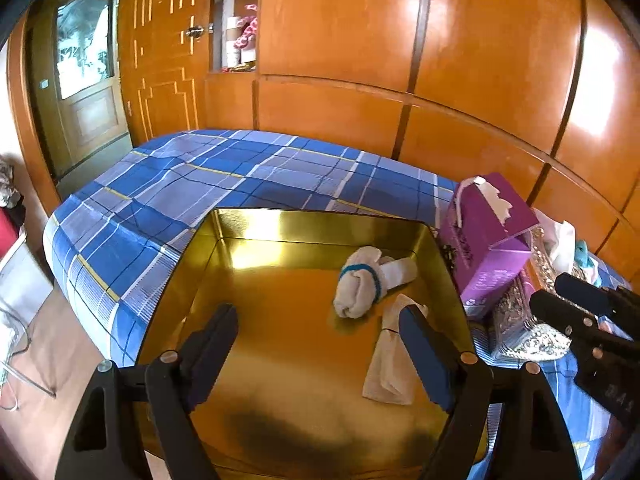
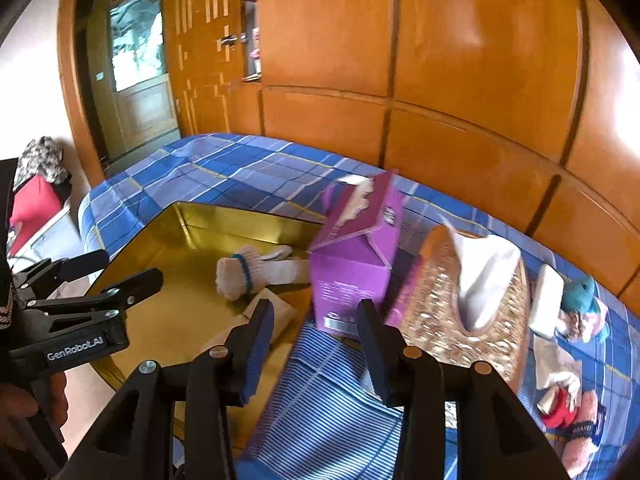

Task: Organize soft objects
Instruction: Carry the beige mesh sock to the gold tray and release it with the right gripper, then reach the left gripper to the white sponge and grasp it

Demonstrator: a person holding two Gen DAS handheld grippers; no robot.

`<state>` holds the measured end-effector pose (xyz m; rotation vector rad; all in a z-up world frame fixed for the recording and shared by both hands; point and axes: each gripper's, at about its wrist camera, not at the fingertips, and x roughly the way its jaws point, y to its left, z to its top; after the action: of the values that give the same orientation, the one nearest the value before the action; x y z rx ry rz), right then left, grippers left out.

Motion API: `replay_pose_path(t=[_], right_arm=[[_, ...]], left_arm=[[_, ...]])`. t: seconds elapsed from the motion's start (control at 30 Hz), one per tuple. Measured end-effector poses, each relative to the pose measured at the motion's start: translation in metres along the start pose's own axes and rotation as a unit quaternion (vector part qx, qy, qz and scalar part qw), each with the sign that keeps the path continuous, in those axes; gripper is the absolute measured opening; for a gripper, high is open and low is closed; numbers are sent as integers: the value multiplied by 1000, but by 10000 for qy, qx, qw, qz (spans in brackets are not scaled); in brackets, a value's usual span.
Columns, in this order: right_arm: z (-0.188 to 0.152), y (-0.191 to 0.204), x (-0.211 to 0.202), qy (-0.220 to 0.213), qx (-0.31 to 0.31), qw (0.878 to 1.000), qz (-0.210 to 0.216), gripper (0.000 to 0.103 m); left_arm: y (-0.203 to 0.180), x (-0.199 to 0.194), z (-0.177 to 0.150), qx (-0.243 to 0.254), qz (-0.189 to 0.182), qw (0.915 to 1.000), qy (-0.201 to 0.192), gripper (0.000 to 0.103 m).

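A shallow gold tray [image 1: 280, 224] lies on the blue plaid bed. Inside it are a rolled white sock with a blue band [image 1: 360, 280] and a flat folded white cloth [image 1: 390, 360]. My left gripper [image 1: 320, 336] hovers over the tray floor, open with nothing between its fingers; the folded cloth lies just beyond its right finger. My right gripper [image 2: 316, 340] stands open and empty over the tray's right edge and a blue-striped cloth [image 2: 328, 392]. In the right wrist view the sock [image 2: 240, 276] and folded cloth [image 2: 276, 308] lie ahead to the left. Small plush toys [image 2: 580, 300] lie at the far right.
A purple tissue box [image 2: 356, 264] leans against a glittery gold tissue box [image 2: 460, 308] just right of the tray. A wooden wardrobe wall [image 1: 440, 60] backs the bed. A door [image 1: 88, 80] and a pile of clothes [image 2: 36, 200] are at the left. A hand [image 2: 24, 400] holds the left gripper [image 2: 128, 268].
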<state>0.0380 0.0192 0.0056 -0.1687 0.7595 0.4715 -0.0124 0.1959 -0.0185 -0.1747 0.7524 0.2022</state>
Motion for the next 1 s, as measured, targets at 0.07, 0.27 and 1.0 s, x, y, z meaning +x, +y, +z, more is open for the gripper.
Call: replay_pose_path(t=[0.07, 0.27, 1.0], right_arm=[[-3, -10, -4, -29, 155, 9999, -52, 43], [-15, -49, -17, -124, 681, 9971, -307, 43], [-151, -211, -73, 621, 2432, 9506, -1826, 44]], left_arm=[[-5, -2, -2, 57, -54, 10000, 3, 83], [-21, -4, -7, 259, -148, 9995, 33, 83], [-141, -48, 39, 1709, -1494, 9729, -432, 83]])
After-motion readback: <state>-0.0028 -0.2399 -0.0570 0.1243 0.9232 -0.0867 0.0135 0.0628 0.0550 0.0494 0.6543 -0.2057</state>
